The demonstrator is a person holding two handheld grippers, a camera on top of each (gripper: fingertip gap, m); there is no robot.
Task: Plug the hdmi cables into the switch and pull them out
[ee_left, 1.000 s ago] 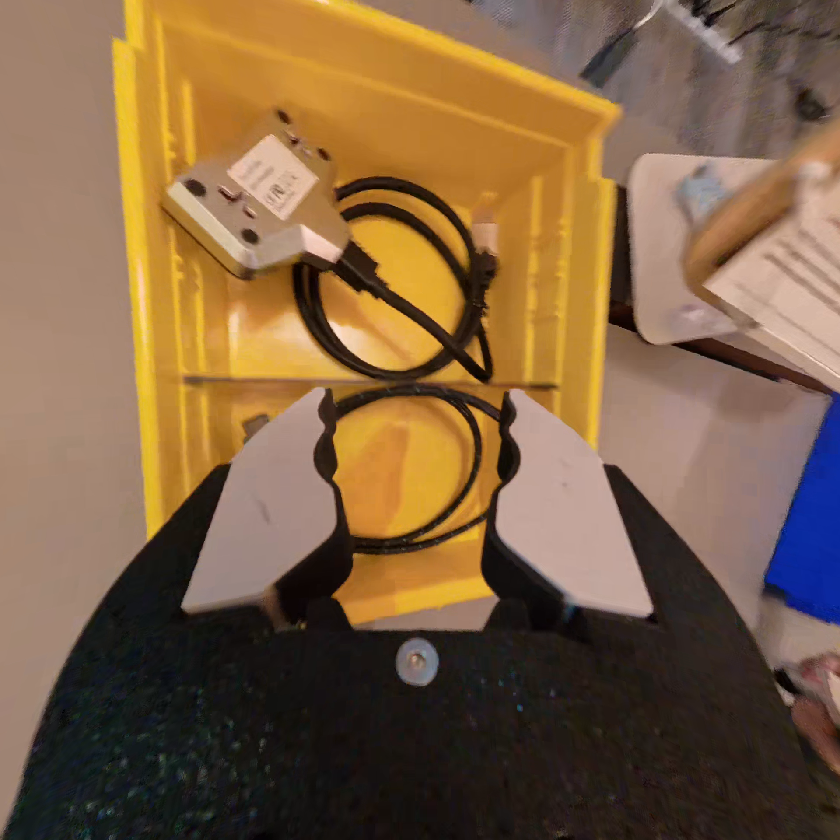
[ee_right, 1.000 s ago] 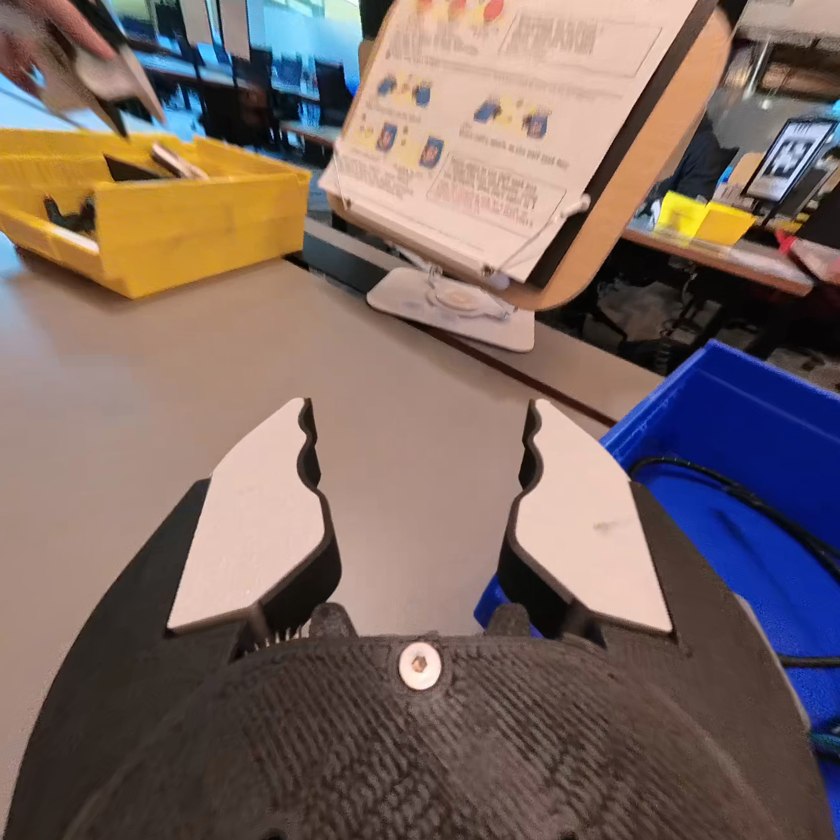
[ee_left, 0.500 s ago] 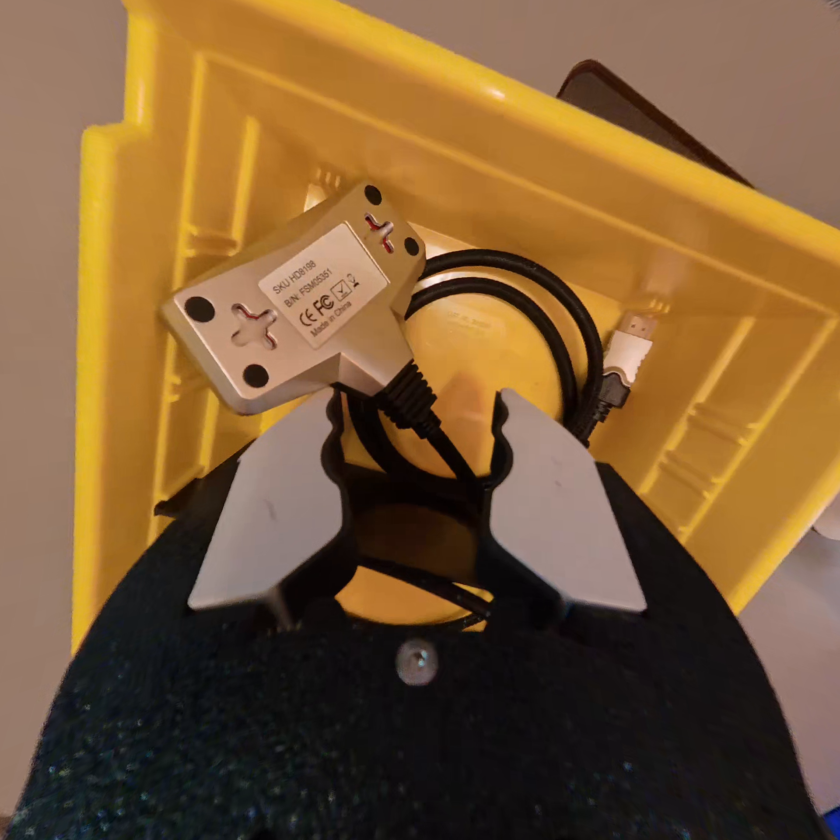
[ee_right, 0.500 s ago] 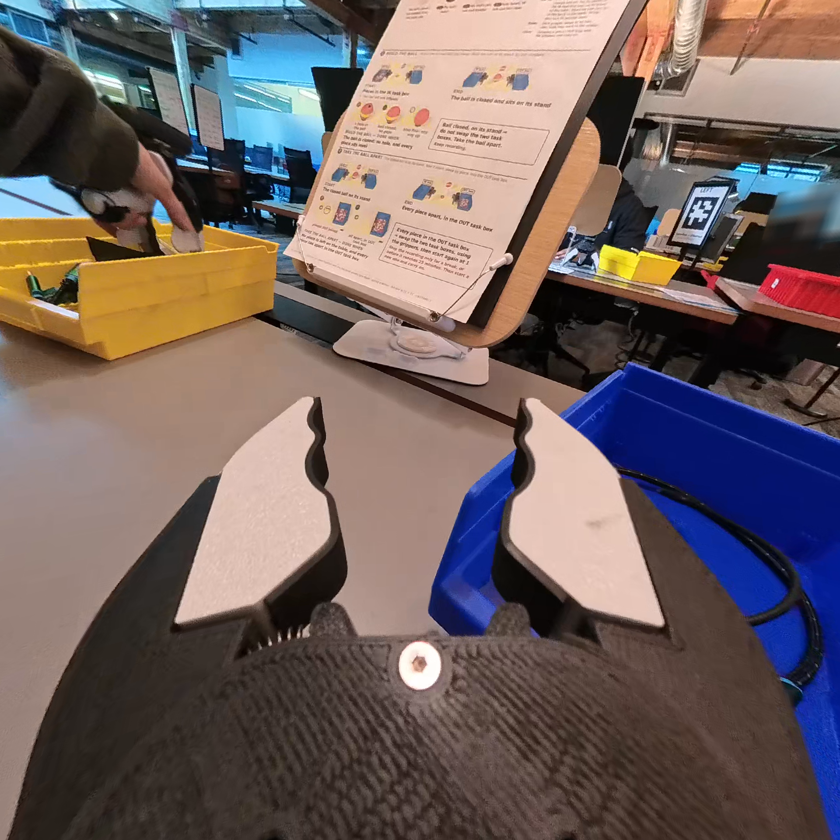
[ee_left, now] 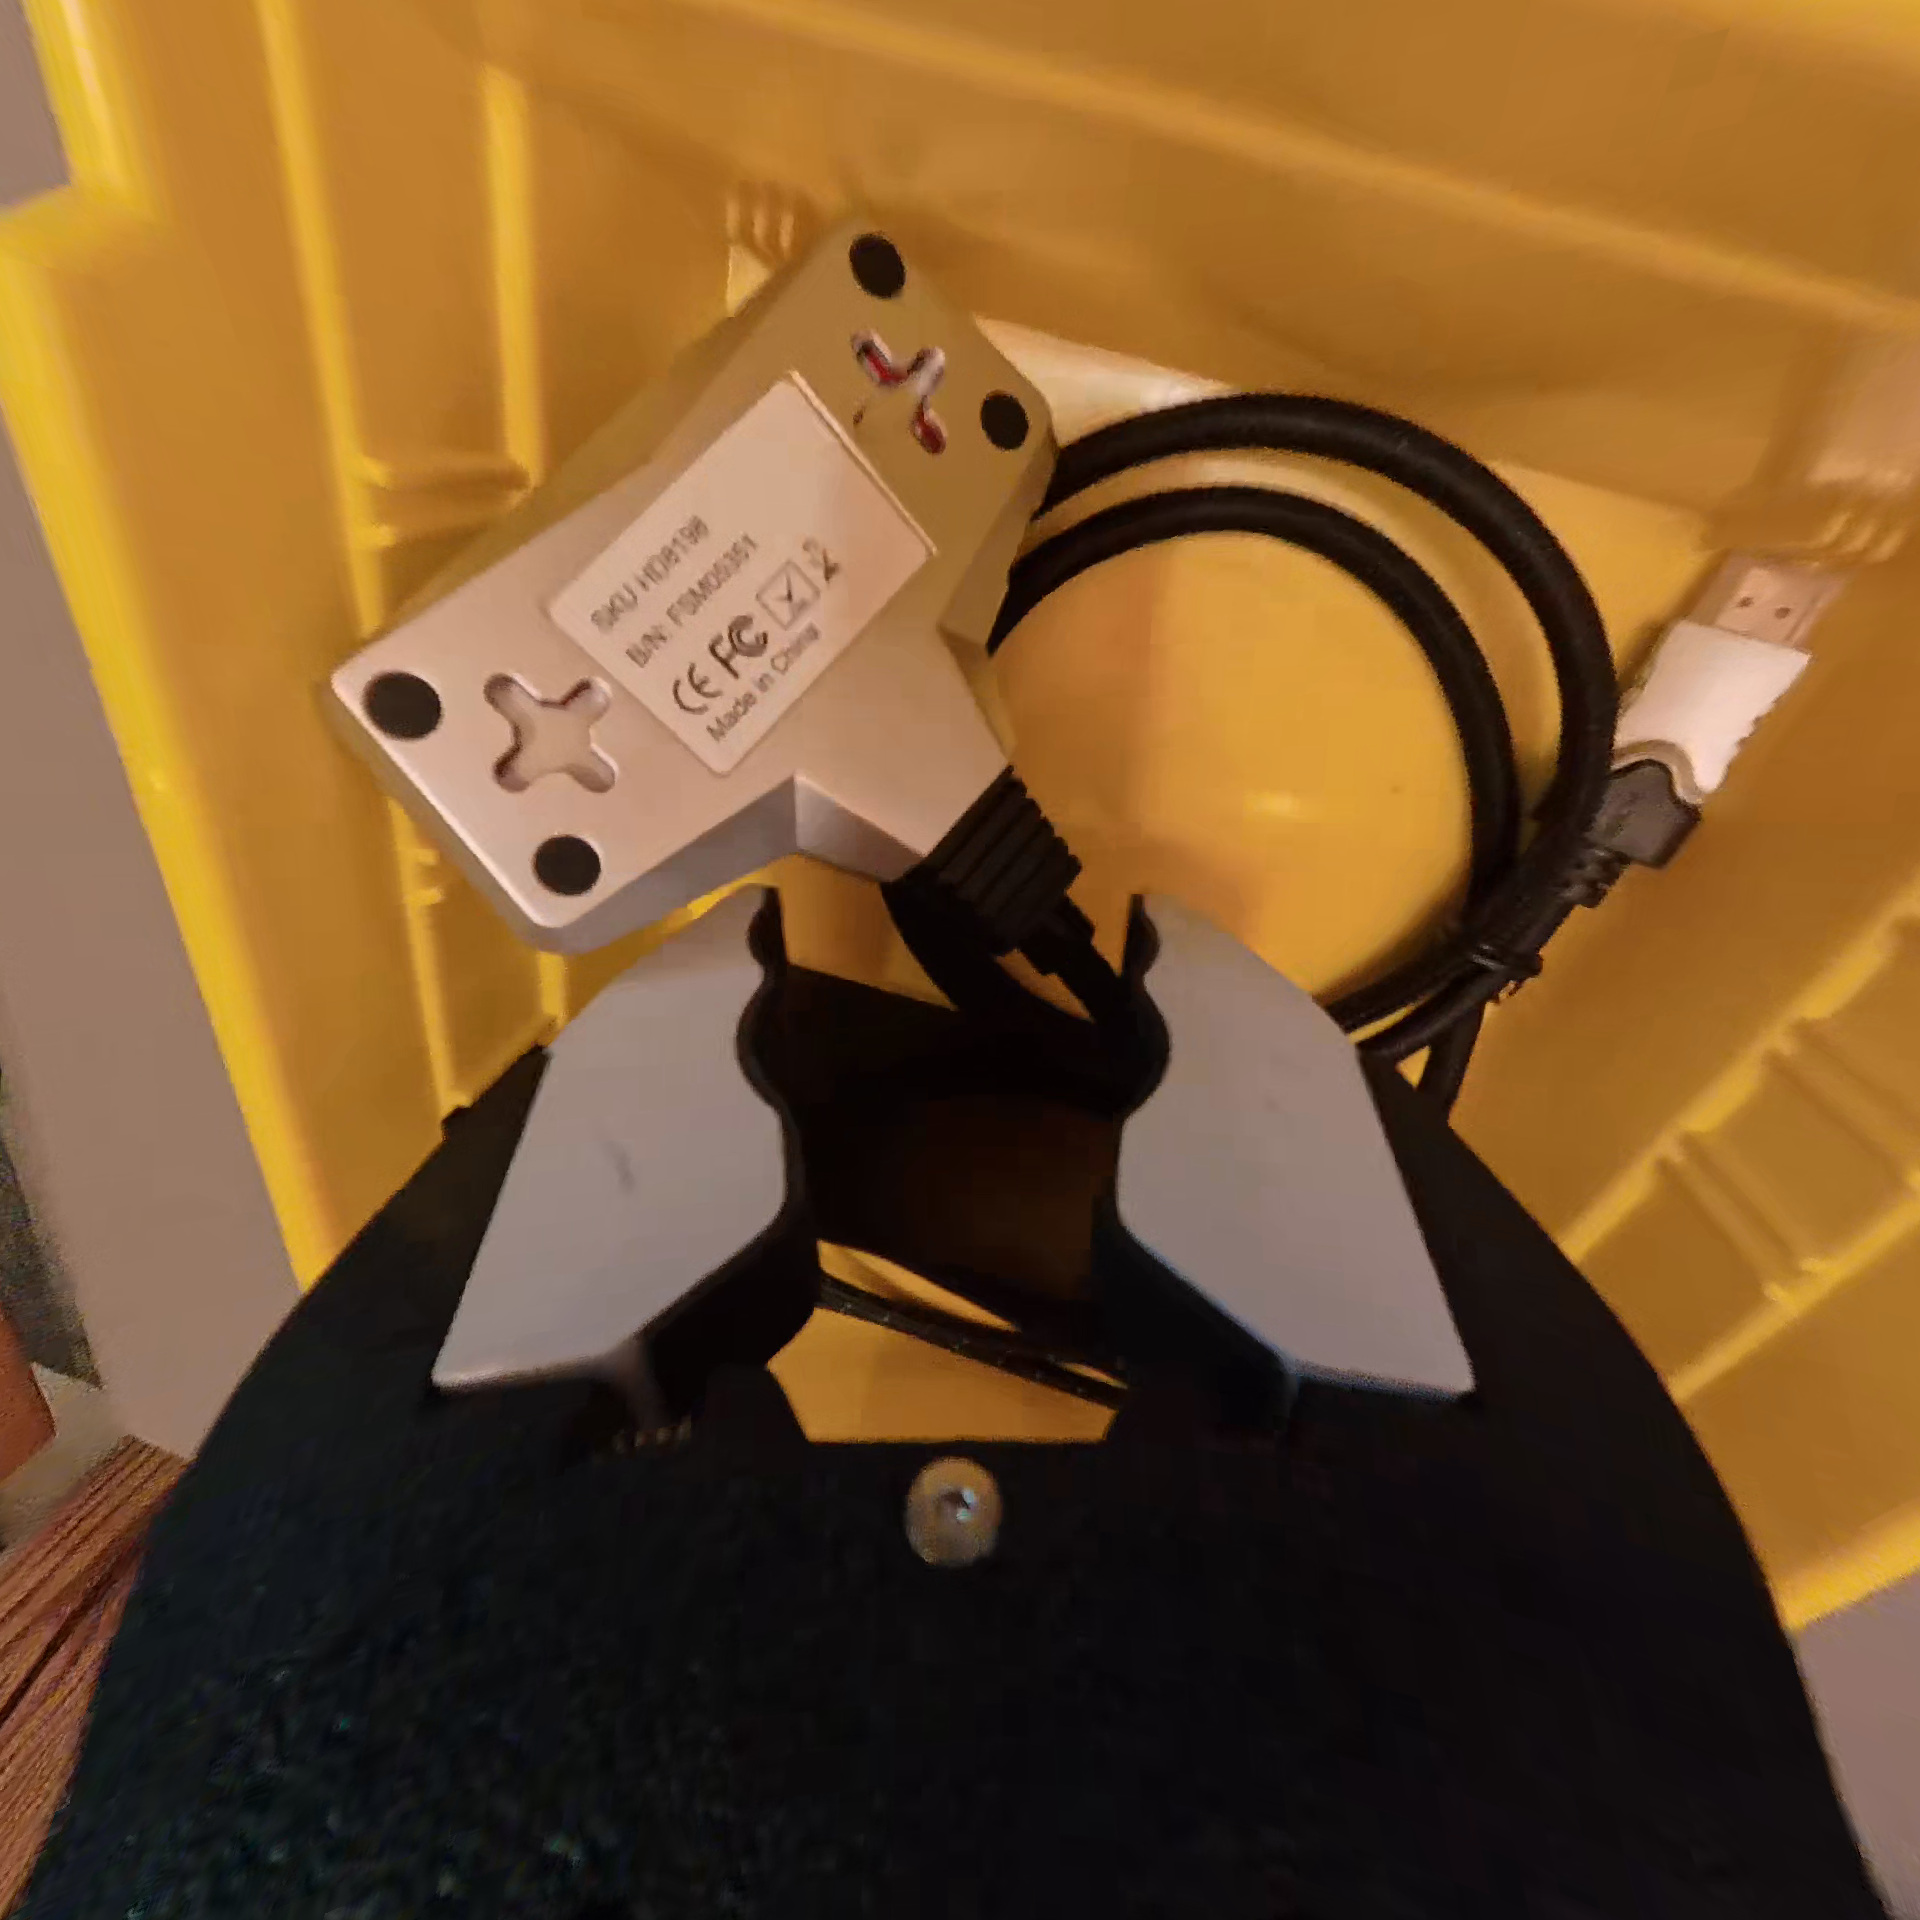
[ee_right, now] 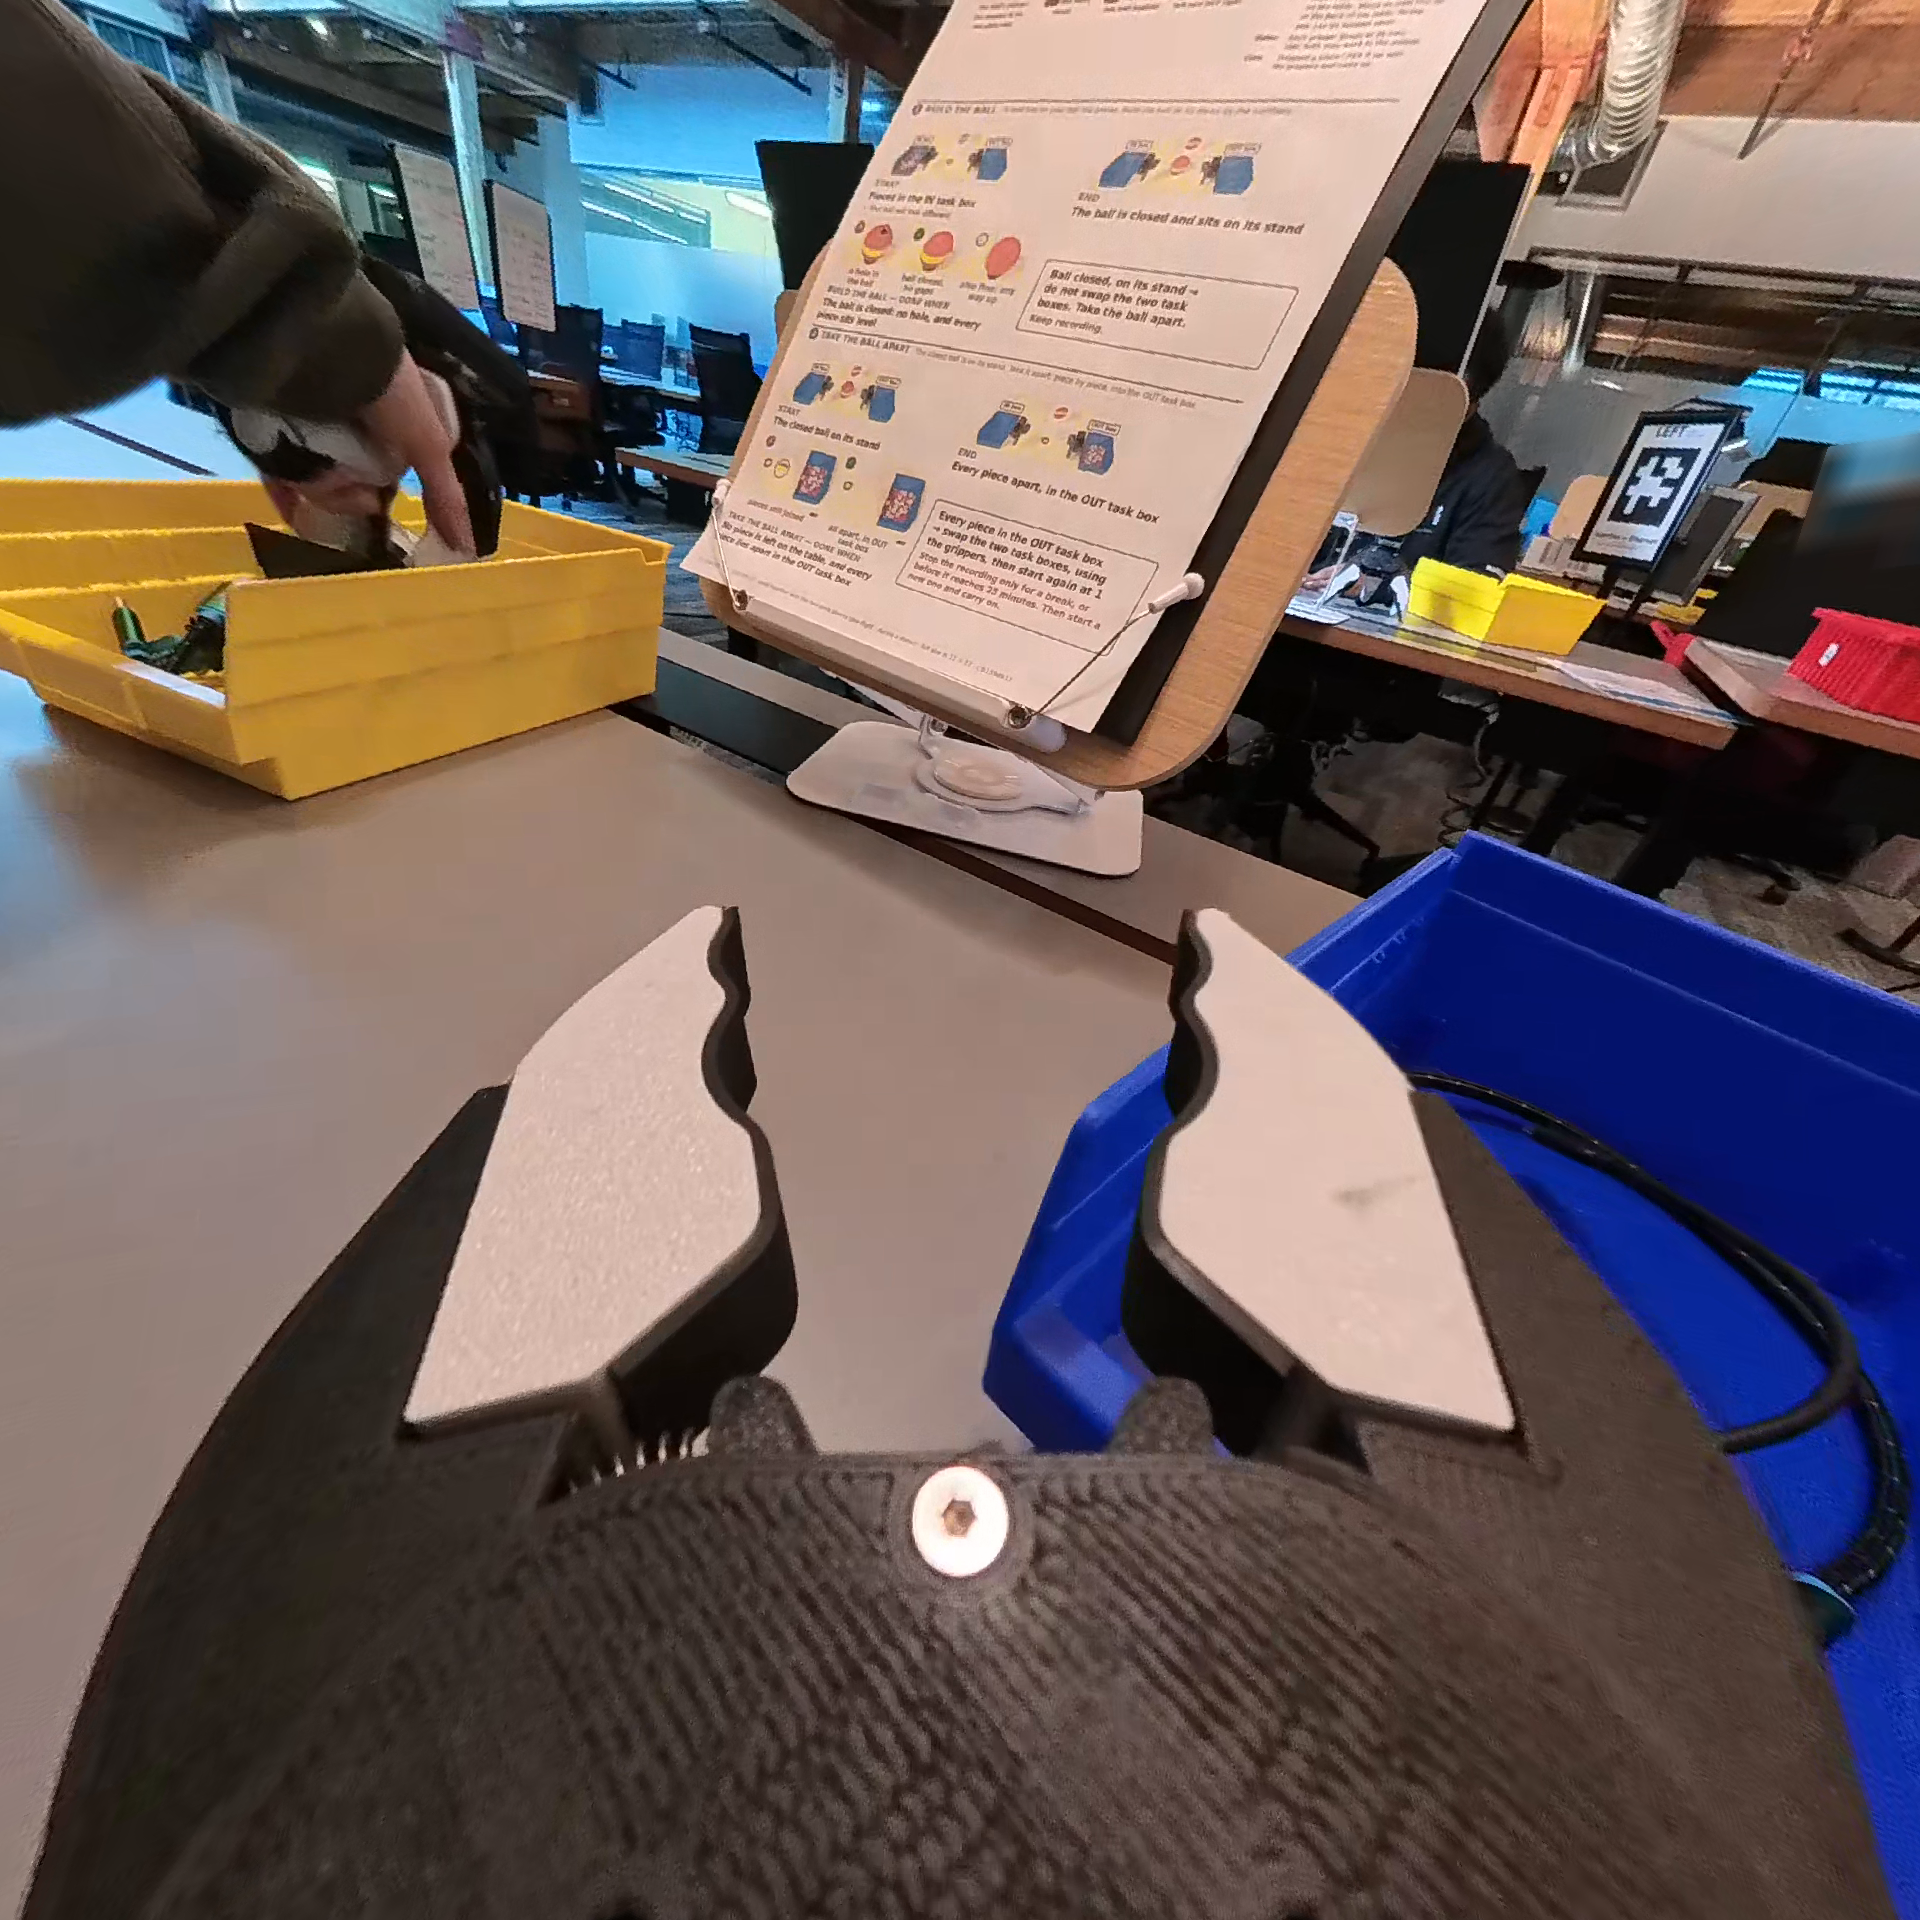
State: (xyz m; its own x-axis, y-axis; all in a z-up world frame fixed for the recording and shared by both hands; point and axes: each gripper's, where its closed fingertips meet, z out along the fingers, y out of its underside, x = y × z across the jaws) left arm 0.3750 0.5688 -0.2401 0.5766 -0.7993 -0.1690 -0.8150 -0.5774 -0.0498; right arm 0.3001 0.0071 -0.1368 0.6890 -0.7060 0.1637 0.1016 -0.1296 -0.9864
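Note:
A silver HDMI switch (ee_left: 686,582) lies underside up in the yellow bin (ee_left: 1351,208). Its black cable (ee_left: 1538,644) leaves through a ribbed sleeve (ee_left: 997,852), coils to the right and ends in a silver plug (ee_left: 1714,675). My left gripper (ee_left: 951,920) is open, low in the bin, with its fingertips on either side of the cable just below the switch. My right gripper (ee_right: 961,920) is open and empty over the table (ee_right: 416,987), at the near corner of a blue bin (ee_right: 1662,987). A black cable (ee_right: 1787,1299) lies in the blue bin.
In the right wrist view the yellow bin (ee_right: 416,665) stands at the far left, with a sleeved hand (ee_right: 416,436) holding the left gripper in it. A tilted stand with a printed sheet (ee_right: 1039,416) stands at the table's back edge.
My left gripper has gone down into the yellow bin and closed in on the switch, its fingers now astride the cable. My right gripper stays open, and its view now shows more of the blue bin.

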